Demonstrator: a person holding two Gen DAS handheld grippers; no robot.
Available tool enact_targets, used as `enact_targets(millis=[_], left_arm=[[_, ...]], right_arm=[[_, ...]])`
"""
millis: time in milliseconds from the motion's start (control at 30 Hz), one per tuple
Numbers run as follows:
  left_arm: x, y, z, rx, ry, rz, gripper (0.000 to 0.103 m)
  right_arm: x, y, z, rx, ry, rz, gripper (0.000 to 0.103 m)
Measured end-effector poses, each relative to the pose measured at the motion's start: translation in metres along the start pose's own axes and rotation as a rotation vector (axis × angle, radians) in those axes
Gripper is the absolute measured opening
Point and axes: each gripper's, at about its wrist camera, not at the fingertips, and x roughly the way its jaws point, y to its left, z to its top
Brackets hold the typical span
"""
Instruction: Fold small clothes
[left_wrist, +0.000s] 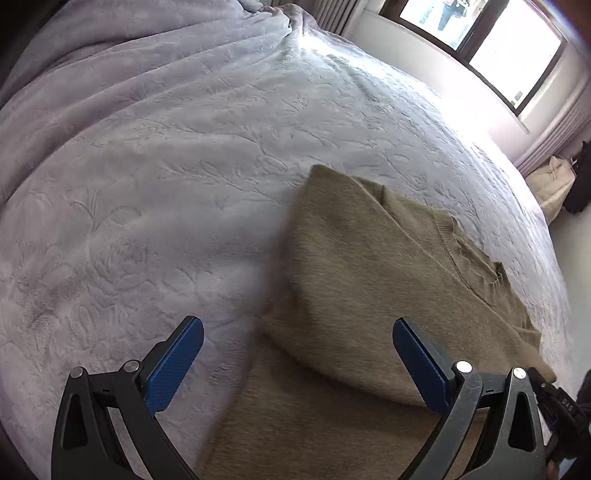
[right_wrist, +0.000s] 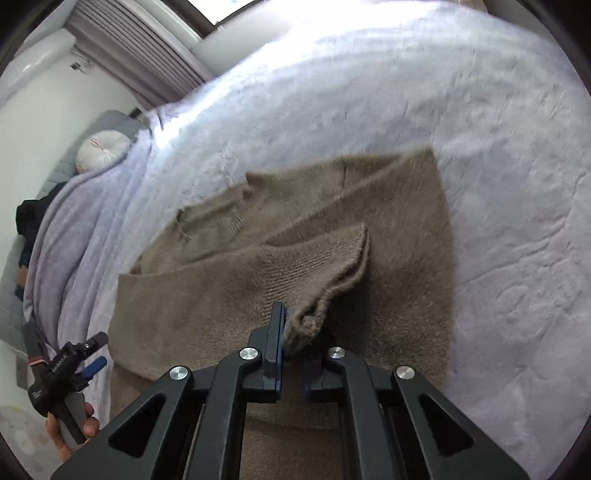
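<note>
Sleeve cuff (right_wrist: 332, 280) pinched in right gripper (right_wrist: 282, 332); I carry it low across sweater (right_wrist: 406, 240), left gripper (left_wrist: 297, 347) released.

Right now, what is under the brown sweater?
The brown sweater lies on a pale embossed bedspread, which shows all around it. The sweater is folded over itself, so its lower layers and the bedspread beneath are covered.

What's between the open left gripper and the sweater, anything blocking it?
Nothing visible. The left gripper hangs open above the sweater on the blanket, with no object between. The right gripper is already shut on a cuff.
</note>
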Motion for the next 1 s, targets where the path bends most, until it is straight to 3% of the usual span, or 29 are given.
enact_targets(millis=[133, 167, 267, 300, 400, 467, 533, 633, 700, 767, 800, 900, 1000], left_arm=[[0.009, -0.008, -0.003, 0.045, 0.046, -0.045, 0.102], [0.013, -0.014, -0.003, 0.071, 0.060, -0.042, 0.102], [0.011, -0.029, -0.001, 0.113, 0.042, -0.030, 0.102], [0.005, -0.032, 0.001, 0.116, 0.028, -0.041, 0.102], [-0.010, -0.040, 0.008, 0.131, -0.003, -0.086, 0.102], [-0.016, -0.048, 0.009, 0.171, 0.005, -0.177, 0.102], [-0.016, -0.058, 0.008, 0.209, 0.032, -0.290, 0.102], [-0.005, -0.079, -0.001, 0.266, 0.068, -0.345, 0.102], [0.006, -0.089, -0.009, 0.315, 0.065, -0.300, 0.102], [0.024, -0.085, -0.013, 0.327, 0.064, -0.184, 0.102], [0.030, -0.078, -0.013, 0.317, 0.075, -0.164, 0.102], [0.031, -0.058, -0.014, 0.309, 0.066, -0.220, 0.102], [0.024, -0.059, -0.017, 0.370, 0.065, -0.175, 0.102]], right_arm=[[-0.034, -0.001, 0.001, -0.017, -0.152, -0.076, 0.008], [-0.029, -0.005, 0.003, -0.003, -0.139, -0.091, 0.008], [0.003, -0.015, 0.004, 0.017, 0.015, -0.068, 0.012], [0.005, -0.014, 0.003, 0.009, 0.022, -0.088, 0.012], [-0.005, -0.016, 0.001, -0.006, -0.032, -0.131, 0.031], [-0.024, -0.019, 0.002, 0.009, -0.101, -0.206, 0.061], [-0.047, -0.019, 0.002, 0.023, -0.193, -0.258, 0.069], [-0.059, 0.007, -0.001, -0.078, -0.228, -0.241, 0.069], [-0.042, 0.038, -0.007, -0.201, -0.180, -0.212, 0.069], [-0.019, 0.056, -0.016, -0.290, -0.093, -0.169, 0.069], [-0.008, 0.058, -0.020, -0.312, -0.055, -0.171, 0.069], [0.028, 0.045, -0.028, -0.344, 0.035, -0.301, 0.069], [0.021, 0.037, -0.031, -0.341, 0.015, -0.263, 0.069]])
